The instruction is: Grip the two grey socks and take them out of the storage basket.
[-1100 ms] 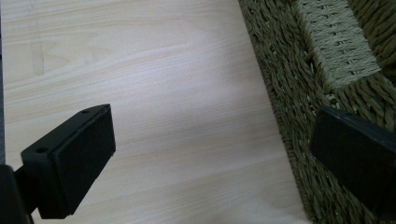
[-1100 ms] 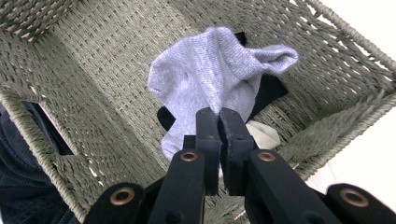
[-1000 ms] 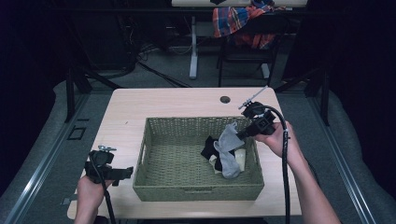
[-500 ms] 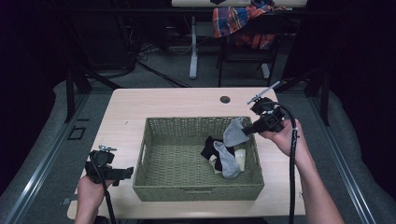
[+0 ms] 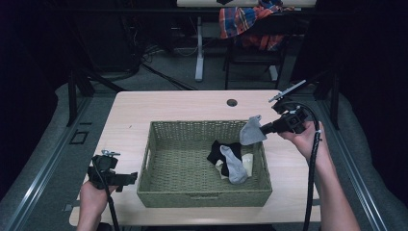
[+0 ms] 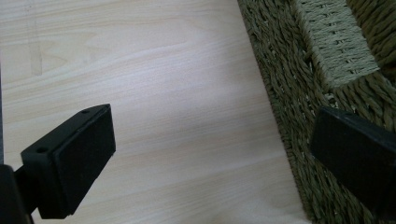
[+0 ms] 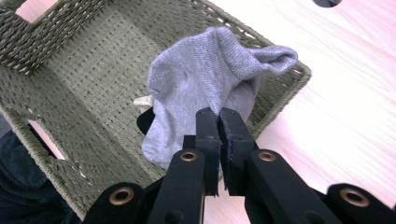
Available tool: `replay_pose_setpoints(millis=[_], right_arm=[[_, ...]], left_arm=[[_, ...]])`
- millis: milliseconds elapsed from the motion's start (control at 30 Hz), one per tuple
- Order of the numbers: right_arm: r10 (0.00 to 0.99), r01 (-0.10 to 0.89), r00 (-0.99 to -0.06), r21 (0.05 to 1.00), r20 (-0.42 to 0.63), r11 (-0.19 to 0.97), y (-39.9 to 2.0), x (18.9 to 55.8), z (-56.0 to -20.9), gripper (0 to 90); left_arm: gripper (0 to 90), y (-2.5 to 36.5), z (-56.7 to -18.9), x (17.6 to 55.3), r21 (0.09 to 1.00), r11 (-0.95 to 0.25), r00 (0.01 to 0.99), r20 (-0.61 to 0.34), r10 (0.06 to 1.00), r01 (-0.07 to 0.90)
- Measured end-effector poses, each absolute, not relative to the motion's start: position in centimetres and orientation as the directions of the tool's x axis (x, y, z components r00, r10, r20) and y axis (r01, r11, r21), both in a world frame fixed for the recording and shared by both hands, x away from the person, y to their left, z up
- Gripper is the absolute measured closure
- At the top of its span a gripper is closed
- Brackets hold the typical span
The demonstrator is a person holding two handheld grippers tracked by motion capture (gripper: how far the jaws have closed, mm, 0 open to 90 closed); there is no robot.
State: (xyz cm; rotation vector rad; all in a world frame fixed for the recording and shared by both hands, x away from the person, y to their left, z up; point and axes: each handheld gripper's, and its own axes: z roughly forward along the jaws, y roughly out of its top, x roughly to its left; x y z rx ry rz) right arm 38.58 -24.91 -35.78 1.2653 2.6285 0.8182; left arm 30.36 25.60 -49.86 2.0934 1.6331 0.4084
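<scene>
left claw (image 6: 210,158): jaws wide apart, nothing between | over table (image 6: 140,70) | basket (image 6: 299,93) beside right jaw

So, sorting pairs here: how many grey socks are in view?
2: one grey fabric sock pinched in the right gripper above the woven green basket, another lying inside it. More may be hidden underneath.

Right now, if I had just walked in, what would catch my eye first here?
Probably the grey sock dangling from the right gripper, pinched in its shut jaws above the right rim of the green woven basket. Inside the basket lie another grey sock and a black one. The left gripper waits open beside the basket's left wall.
</scene>
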Motion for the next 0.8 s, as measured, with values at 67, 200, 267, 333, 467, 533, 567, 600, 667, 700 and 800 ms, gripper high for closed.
replay_pose_setpoints(millis=[67,200,267,333,467,533,567,600,667,700,800], right_arm=[[0.761,0.699,-0.635,0.519,0.131,0.493,-25.2,38.5,-35.7,87.3],[0.776,0.705,-0.618,0.527,0.127,0.475,-26.2,38.5,-35.5,87.3],[0.784,0.709,-0.608,0.530,0.127,0.465,-26.7,38.4,-35.4,87.3],[0.786,0.711,-0.605,0.533,0.130,0.459,-27.0,38.4,-35.4,87.3],[0.805,0.722,-0.579,0.540,0.130,0.433,-28.5,38.2,-35.2,87.3],[0.808,0.726,-0.574,0.538,0.130,0.429,-28.8,38.2,-35.2,87.3],[0.817,0.731,-0.562,0.539,0.128,0.419,-29.3,38.2,-35.2,87.2],[0.817,0.731,-0.562,0.539,0.128,0.419,-29.3,38.2,-35.2,87.2],[0.829,0.739,-0.545,0.542,0.129,0.401,-30.2,38.2,-35.3,87.3],[0.833,0.741,-0.537,0.545,0.131,0.392,-30.4,38.2,-35.3,87.3],[0.844,0.748,-0.520,0.545,0.130,0.377,-31.2,38.3,-35.4,87.2]], left_arm=[[0.6,25.6,-49.9,30.4,0.518,-0.196,0.255,-0.043,0.966,0.832],[0.6,25.6,-49.8,30.4,0.516,-0.200,0.257,-0.040,0.966,0.833],[0.6,25.7,-49.8,30.4,0.517,-0.200,0.256,-0.039,0.966,0.833],[0.6,25.6,-49.8,30.3,0.519,-0.196,0.254,-0.042,0.966,0.832],[0.6,25.6,-49.8,30.4,0.519,-0.197,0.255,-0.042,0.966,0.832],[0.6,25.6,-49.8,30.3,0.516,-0.201,0.257,-0.040,0.966,0.832],[0.6,25.6,-49.8,30.3,0.517,-0.200,0.257,-0.039,0.966,0.832],[0.6,25.6,-49.8,30.3,0.517,-0.200,0.257,-0.039,0.966,0.832],[0.6,25.6,-49.8,30.3,0.519,-0.197,0.255,-0.041,0.966,0.832],[0.6,25.6,-49.8,30.3,0.520,-0.199,0.257,-0.041,0.966,0.831],[0.6,25.6,-49.8,30.4,0.520,-0.199,0.256,-0.041,0.966,0.831]])
